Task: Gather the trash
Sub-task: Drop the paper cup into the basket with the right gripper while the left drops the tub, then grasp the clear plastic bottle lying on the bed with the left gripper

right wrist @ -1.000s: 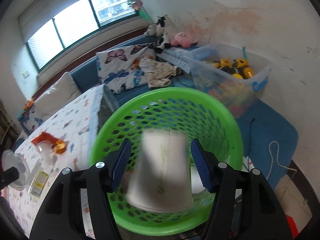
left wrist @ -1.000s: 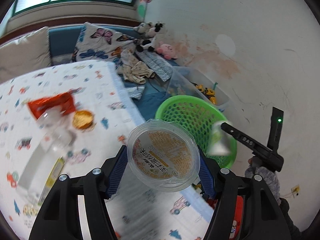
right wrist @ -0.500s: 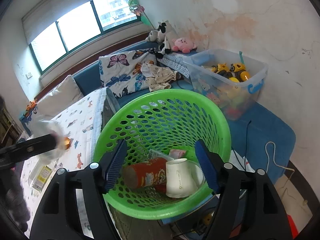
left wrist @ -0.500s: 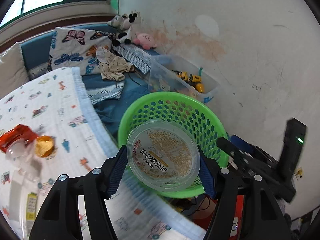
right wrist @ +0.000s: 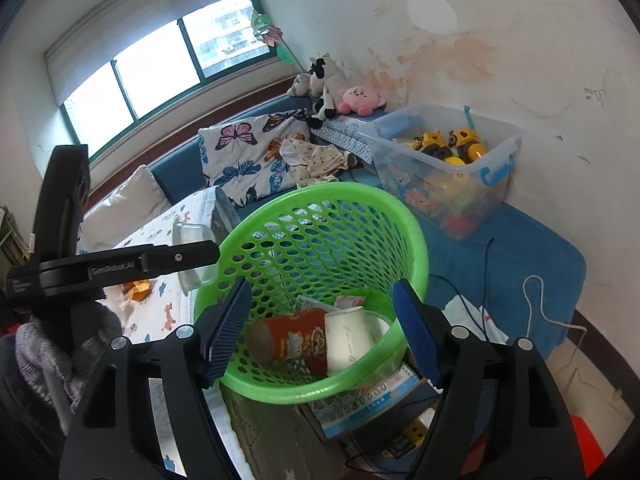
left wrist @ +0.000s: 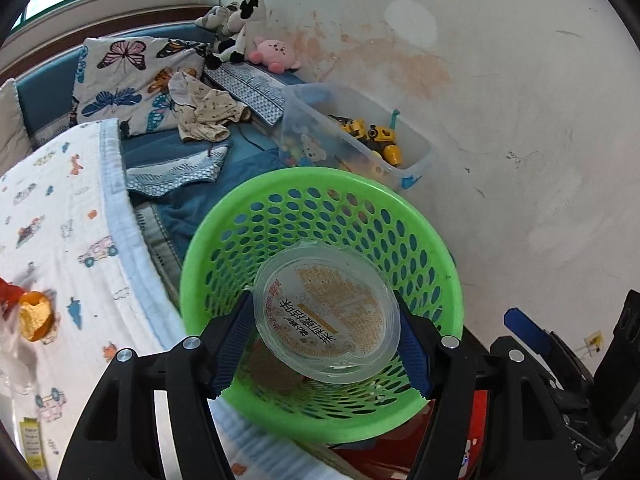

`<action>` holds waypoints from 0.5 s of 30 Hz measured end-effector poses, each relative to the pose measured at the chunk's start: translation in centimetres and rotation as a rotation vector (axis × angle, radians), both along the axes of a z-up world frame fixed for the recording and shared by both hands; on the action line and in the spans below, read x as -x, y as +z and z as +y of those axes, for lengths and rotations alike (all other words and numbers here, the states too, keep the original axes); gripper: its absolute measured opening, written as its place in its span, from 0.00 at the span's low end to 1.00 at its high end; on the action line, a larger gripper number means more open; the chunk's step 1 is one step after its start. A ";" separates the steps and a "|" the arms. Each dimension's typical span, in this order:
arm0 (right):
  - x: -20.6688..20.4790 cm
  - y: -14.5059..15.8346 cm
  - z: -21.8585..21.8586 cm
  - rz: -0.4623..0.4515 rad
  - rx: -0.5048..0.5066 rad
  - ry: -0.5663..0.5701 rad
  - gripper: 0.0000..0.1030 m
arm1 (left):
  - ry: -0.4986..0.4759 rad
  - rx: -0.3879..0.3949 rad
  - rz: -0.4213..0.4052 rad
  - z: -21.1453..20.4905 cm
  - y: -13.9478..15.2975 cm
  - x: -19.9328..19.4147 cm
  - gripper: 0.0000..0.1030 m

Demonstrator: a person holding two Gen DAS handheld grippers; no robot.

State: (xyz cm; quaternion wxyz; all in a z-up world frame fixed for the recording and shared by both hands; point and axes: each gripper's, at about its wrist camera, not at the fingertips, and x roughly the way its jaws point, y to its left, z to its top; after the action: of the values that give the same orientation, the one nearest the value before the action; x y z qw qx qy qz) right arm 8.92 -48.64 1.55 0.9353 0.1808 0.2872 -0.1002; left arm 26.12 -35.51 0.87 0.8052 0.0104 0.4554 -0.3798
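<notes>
Left wrist view, from left to right: a crumpled gold wrapper (left wrist: 35, 315) lay at the far left on the cartoon-print cloth (left wrist: 60, 216) covering the table; the cloth's hemmed edge ran just beside the green basket (left wrist: 248, 216), which stood below the table edge; the left gripper (left wrist: 326, 334) was over the basket's mouth, its two blue pads pinching a round clear plastic lid (left wrist: 326, 314) by opposite rims; the lid was tilted, its printed label facing the camera; beyond the basket, a clear storage bin (left wrist: 416, 152) of yellow toy vehicles stood against the stained wall; at the far right edge, part of the right gripper's black body was visible.

Right wrist view, from left to right: a sleeve (right wrist: 44, 344) and the left gripper's black arm crossed the left edge, the clear lid (right wrist: 192, 252) seen edge-on at its tip, beside the basket's left rim; the right gripper (right wrist: 322, 330) was above the near rim of the basket (right wrist: 320, 196), its jaws spread and opening with nothing between the pads; inside the basket, on its floor, a red printed tube (right wrist: 292, 338) lay on its side, touching a white paper cup (right wrist: 348, 338) also on its side, with scraps of paper behind them; the toy bin (right wrist: 492, 160) stood to the right on blue matting.
</notes>
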 end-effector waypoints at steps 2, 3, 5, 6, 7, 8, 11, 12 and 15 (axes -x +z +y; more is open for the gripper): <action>0.3 0.0 0.0 -0.005 -0.005 0.000 0.71 | 0.000 0.006 0.013 0.1 -0.3 -0.1 0.68; 0.4 -0.1 0.1 -0.007 -0.008 0.001 0.71 | 0.001 0.010 0.016 0.3 -0.4 -0.1 0.70; 0.4 -0.2 0.2 -0.010 -0.016 0.003 0.71 | -0.001 0.025 0.018 0.8 -0.6 -0.1 0.72; 0.5 -0.2 0.3 -0.011 -0.020 0.005 0.71 | 0.002 0.029 0.020 0.9 -0.6 -0.1 0.72; 0.6 -0.3 0.5 -0.010 -0.023 0.009 0.71 | 0.005 0.030 0.022 1.2 -0.6 -0.1 0.72; 0.6 -0.3 0.7 -0.010 -0.024 0.012 0.71 | 0.008 0.035 0.027 1.8 -0.6 0.0 0.72; 0.7 -0.3 1.3 -0.010 -0.026 0.028 0.71 | 0.021 0.037 0.019 3.5 -0.5 0.5 0.72; 0.7 -0.3 1.5 -0.011 -0.027 0.032 0.71 | 0.025 0.037 0.015 4.0 -0.4 0.7 0.72; 0.5 -0.2 2.1 -0.014 -0.032 0.047 0.72 | 0.046 0.025 0.004 6.1 -0.5 1.4 0.72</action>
State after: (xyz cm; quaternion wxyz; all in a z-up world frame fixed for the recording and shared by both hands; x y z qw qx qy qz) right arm 8.41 -46.54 1.35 0.9363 0.1896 0.2866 -0.0723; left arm 24.76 -29.40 0.40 0.8129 -0.0107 0.4523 -0.3667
